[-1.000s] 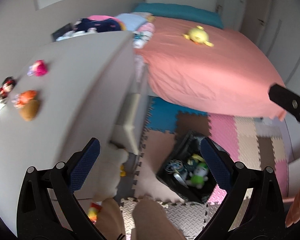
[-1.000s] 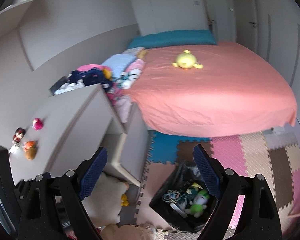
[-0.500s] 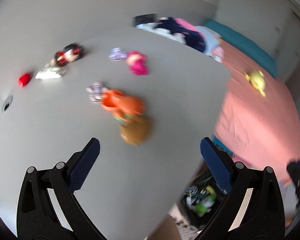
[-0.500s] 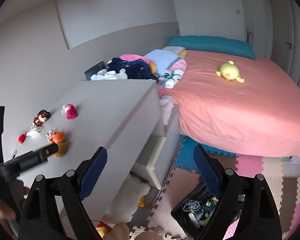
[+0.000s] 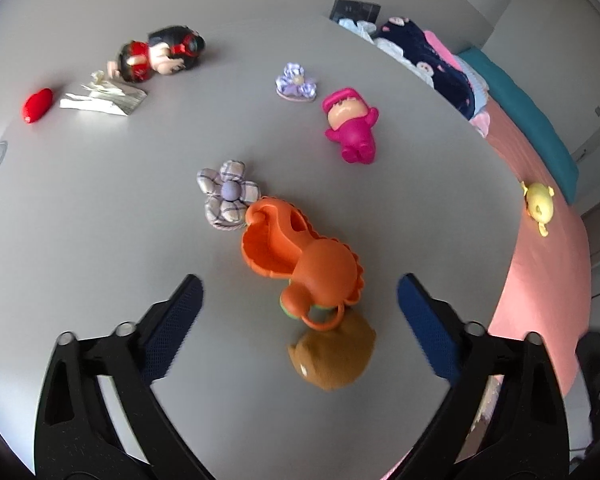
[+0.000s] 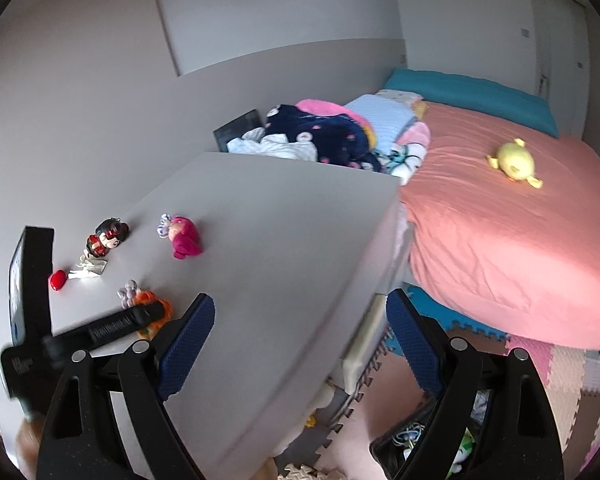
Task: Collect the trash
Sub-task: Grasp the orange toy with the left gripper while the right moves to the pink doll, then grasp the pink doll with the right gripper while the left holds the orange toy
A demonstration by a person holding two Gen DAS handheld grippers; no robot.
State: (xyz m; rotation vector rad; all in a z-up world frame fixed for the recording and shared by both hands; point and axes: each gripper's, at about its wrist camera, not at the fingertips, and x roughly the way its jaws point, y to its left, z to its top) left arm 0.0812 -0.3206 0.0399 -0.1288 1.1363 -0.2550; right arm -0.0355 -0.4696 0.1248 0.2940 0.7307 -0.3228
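Poised above orange toy (image 5: pixel 300 256) on grey tabletop (image 5: pixel 100 220), left gripper (image 5: pixel 298 308) closing, nothing gripped; right gripper (image 6: pixel 300 328) wide, empty, beside desk edge.

Desk (image 5: pixel 100 240): toys scattered on top, foil wrapper (image 5: pixel 102 98) near its far edge.
Bed (image 6: pixel 520 240): right of desk.
Bin (image 6: pixel 416 444): on floor.

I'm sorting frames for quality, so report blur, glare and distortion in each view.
Left wrist view: fisheye bends the grey tabletop; brown toy is smeared, silver wrapper glares. Right wrist view: left hand-held gripper is motion-blurred, bed sharper, corners vignetted.
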